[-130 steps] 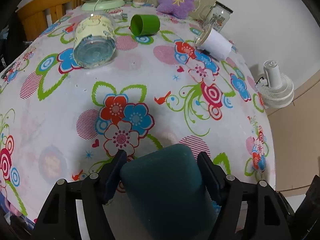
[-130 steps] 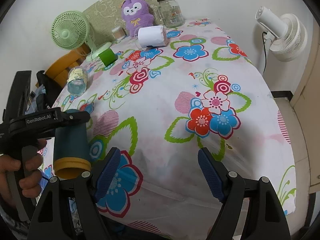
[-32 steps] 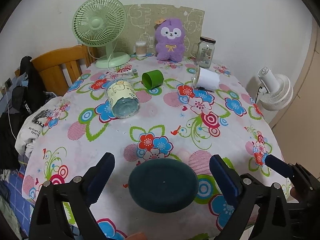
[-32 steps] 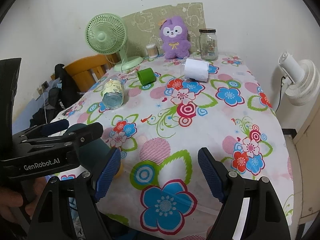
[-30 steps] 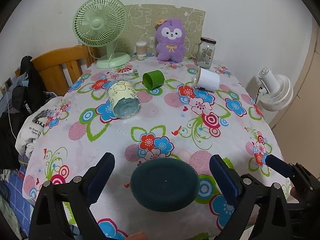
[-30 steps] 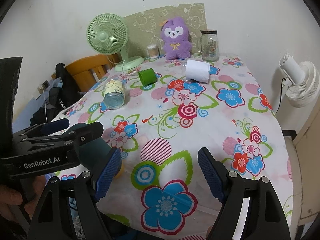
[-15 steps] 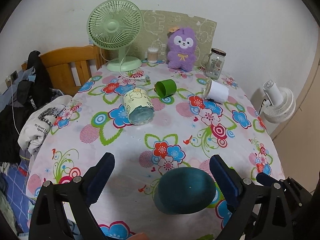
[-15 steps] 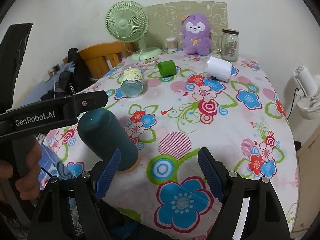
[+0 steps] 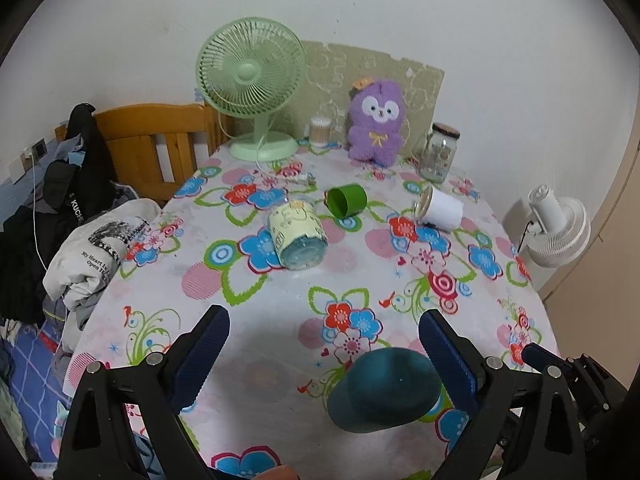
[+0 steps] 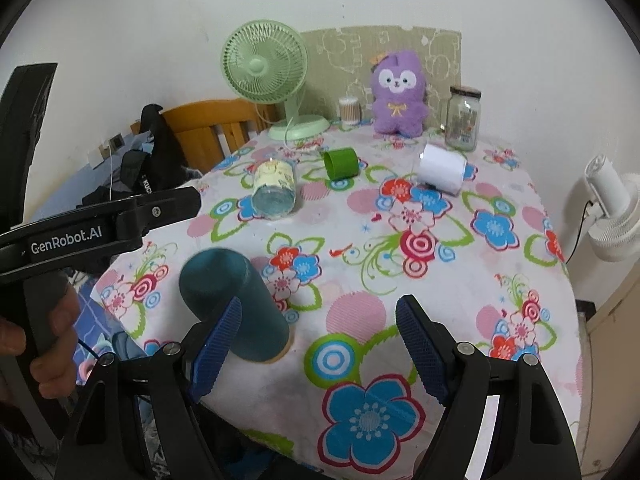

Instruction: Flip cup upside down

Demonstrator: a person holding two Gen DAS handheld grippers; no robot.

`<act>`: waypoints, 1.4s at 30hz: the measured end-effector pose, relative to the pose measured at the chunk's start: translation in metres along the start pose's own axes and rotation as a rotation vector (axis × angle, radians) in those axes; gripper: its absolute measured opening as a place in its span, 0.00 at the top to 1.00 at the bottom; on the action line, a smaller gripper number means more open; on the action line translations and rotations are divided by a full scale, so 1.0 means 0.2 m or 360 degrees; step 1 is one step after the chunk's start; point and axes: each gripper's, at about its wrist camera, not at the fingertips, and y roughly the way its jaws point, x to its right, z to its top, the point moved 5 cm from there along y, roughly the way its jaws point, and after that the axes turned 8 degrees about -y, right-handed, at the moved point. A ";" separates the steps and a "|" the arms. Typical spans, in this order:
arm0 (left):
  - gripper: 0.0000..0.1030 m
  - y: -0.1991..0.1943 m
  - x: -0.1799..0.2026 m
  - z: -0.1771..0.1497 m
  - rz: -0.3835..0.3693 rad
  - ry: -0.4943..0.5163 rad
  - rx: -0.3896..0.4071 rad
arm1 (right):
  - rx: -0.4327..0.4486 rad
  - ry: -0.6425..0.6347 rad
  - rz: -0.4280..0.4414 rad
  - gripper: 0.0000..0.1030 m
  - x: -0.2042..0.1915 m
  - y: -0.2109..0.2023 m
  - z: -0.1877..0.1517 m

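Note:
A dark teal cup [image 10: 234, 306] stands upside down on the floral table near its front left edge, yellow rim down. In the left wrist view the cup [image 9: 386, 390] shows its flat base, low and right of centre. My left gripper [image 9: 322, 354] is open and empty, above and left of the cup, apart from it. It also shows at the left of the right wrist view [image 10: 120, 216]. My right gripper [image 10: 318, 344] is open and empty, just right of the cup.
A clear bottle with a yellow label [image 9: 296, 236], a small green cup [image 9: 346, 200] and a white cup [image 9: 442, 208] lie on their sides mid-table. A green fan [image 9: 252, 84], a purple plush [image 9: 376, 120] and a jar [image 9: 438, 152] stand at the back. A wooden chair [image 9: 156, 144] stands left, a white fan [image 9: 556, 226] right.
My left gripper has let go of the teal cup and drawn back up and to the left. The cup now stands free, base up. My right gripper has also pulled back.

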 end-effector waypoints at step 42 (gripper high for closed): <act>0.00 -0.45 -0.14 0.16 -0.0004 -0.0020 0.0515 | 0.0600 -0.0048 -0.0557 0.00 -0.11 -0.48 0.36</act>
